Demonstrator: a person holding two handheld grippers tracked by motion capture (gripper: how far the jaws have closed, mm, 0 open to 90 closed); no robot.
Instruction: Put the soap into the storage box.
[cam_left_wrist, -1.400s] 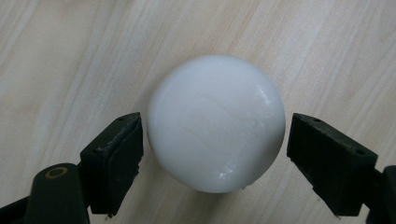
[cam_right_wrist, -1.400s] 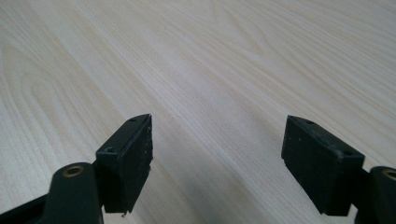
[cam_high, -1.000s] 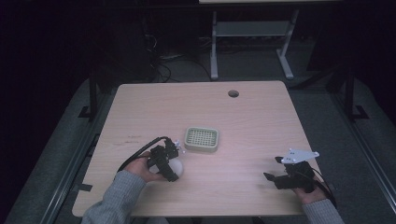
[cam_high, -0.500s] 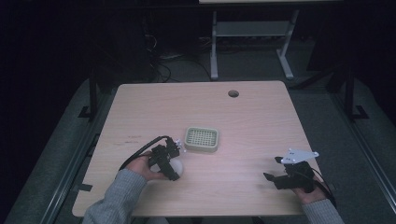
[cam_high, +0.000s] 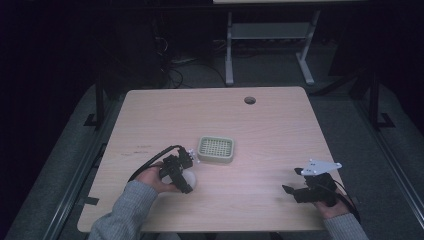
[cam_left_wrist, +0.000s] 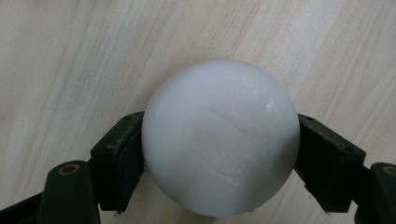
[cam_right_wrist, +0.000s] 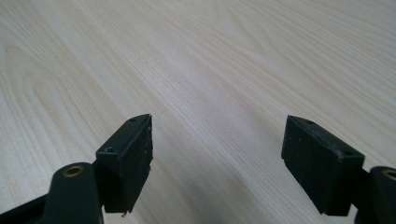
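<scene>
- Nothing that we could make out had shifted since the frames a second and half a second before: both hands, both grippers and the tray lay as they had.
- Left gripper (cam_high: 186, 175): we found it at the near left of the table (cam_high: 270, 120), held in a hand (cam_high: 152, 176) with a grey sleeve (cam_high: 122, 212); in the left gripper view its jaws were clamped on either side of a white ball (cam_left_wrist: 220, 137) over the wood.
- White ball: in the high view it showed just beside that gripper, near the tray.
- Tray (cam_high: 216, 149): pale, perforated, at mid-table, just beyond the left gripper.
- Right gripper (cam_high: 295, 190): near right edge of the table, grey plate on top; in the right gripper view we noted its jaws spread wide with bare wood between them.
- Round hole (cam_high: 250, 100): at the far side of the table.
</scene>
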